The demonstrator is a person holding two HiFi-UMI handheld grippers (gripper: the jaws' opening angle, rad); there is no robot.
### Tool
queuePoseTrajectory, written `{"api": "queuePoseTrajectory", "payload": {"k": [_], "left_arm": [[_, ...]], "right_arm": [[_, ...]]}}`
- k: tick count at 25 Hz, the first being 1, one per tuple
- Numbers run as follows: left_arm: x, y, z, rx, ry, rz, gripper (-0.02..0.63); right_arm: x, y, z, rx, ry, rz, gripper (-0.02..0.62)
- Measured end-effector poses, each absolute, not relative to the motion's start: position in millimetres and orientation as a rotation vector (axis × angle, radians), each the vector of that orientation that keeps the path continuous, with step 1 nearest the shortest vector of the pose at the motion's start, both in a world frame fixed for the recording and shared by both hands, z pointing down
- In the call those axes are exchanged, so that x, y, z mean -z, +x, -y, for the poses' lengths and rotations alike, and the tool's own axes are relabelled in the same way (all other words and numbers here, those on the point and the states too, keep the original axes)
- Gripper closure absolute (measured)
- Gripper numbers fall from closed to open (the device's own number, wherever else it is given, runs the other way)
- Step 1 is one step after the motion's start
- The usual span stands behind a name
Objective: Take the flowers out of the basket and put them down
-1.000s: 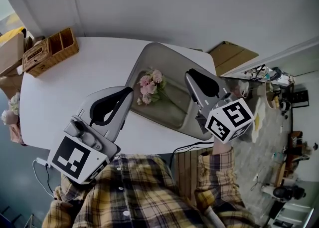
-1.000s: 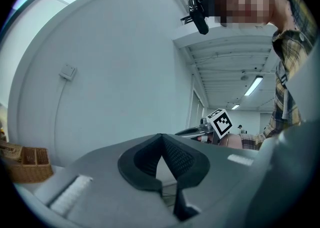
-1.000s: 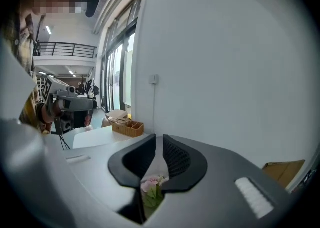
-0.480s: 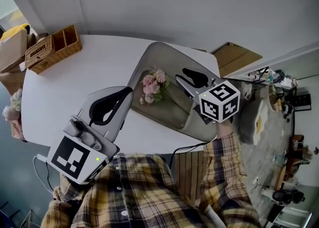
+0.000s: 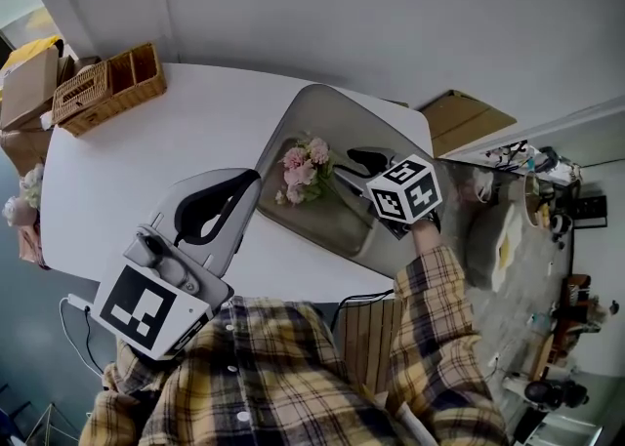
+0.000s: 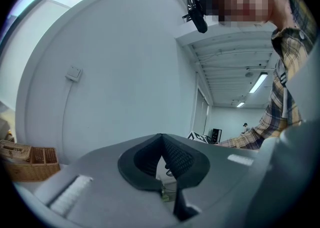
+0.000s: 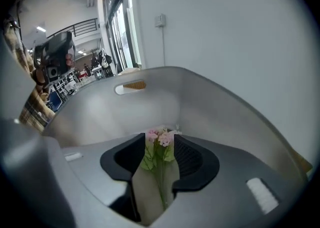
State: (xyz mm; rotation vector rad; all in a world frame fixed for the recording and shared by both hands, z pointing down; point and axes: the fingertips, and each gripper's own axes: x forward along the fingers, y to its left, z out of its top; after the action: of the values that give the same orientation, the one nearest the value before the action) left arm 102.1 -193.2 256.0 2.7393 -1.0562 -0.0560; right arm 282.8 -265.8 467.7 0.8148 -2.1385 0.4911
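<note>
On the white table [image 5: 146, 161] the grey basket [image 5: 332, 110] sat at the right. The right gripper [image 5: 342, 167] reached into it from the near side, its jaws opening with the stem between them but not pinched, seemingly lining up for a grasp. The left gripper [image 5: 252, 181] hung clenched and empty over the near left, probably kept clear of the work, while the flowers [image 5: 305, 166] lay on the basket's floor.

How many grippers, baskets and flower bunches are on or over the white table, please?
Flower bunch: 1
Grey basket: 1
Wicker basket: 1
Grippers: 2 (left gripper; right gripper, jaws opening, the flower bunch between them)
Total: 5
</note>
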Motion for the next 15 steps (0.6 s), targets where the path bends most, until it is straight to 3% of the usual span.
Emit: {"api": "queuePoseTrajectory", "payload": {"k": [15], "left_arm": [[-260, 97, 197, 0.049, 2.722, 1.082, 0.594]], "right_arm": [[-560, 305, 248, -0.593, 0.709, 1.968, 0.400]]}}
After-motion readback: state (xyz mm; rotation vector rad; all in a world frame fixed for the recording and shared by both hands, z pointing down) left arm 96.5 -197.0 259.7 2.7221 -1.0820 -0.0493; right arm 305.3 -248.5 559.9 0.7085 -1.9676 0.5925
